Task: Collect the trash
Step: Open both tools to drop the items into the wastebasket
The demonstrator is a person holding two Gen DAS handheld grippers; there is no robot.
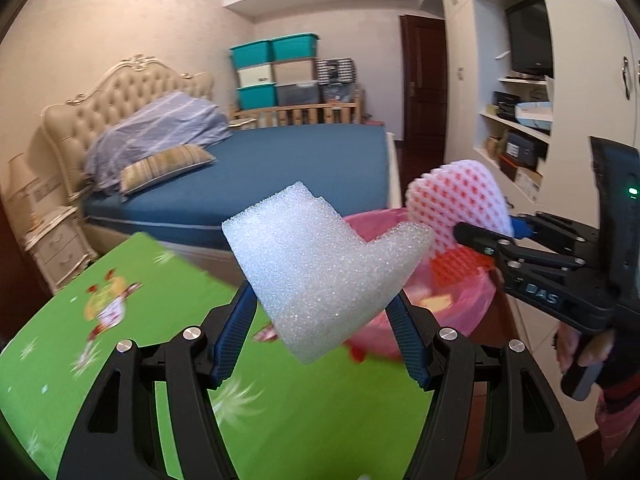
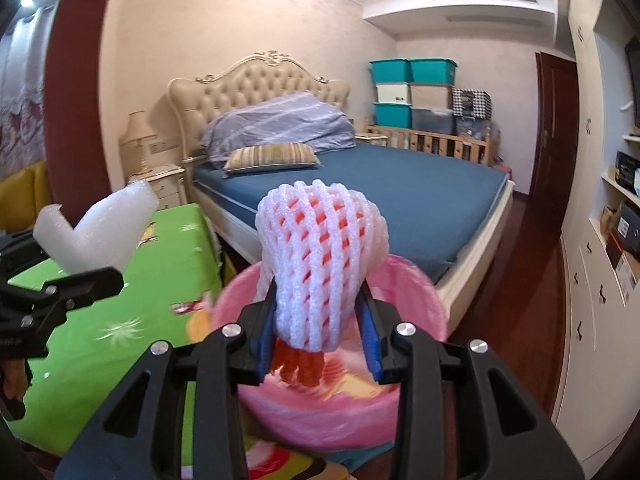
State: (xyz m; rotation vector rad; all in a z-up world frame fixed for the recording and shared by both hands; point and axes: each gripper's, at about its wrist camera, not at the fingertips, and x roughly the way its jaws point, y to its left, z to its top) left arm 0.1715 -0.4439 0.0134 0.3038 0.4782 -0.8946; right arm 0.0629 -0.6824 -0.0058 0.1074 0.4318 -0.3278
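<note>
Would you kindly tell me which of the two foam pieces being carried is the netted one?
The pink foam net in the right claw; the white foam block in the left claw is solid.

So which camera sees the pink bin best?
The right wrist view: the pink bin sits straight ahead, its round rim and bagged inside showing behind the foam net in the right gripper. In the left wrist view the bin is mostly hidden behind the white foam block.
</note>
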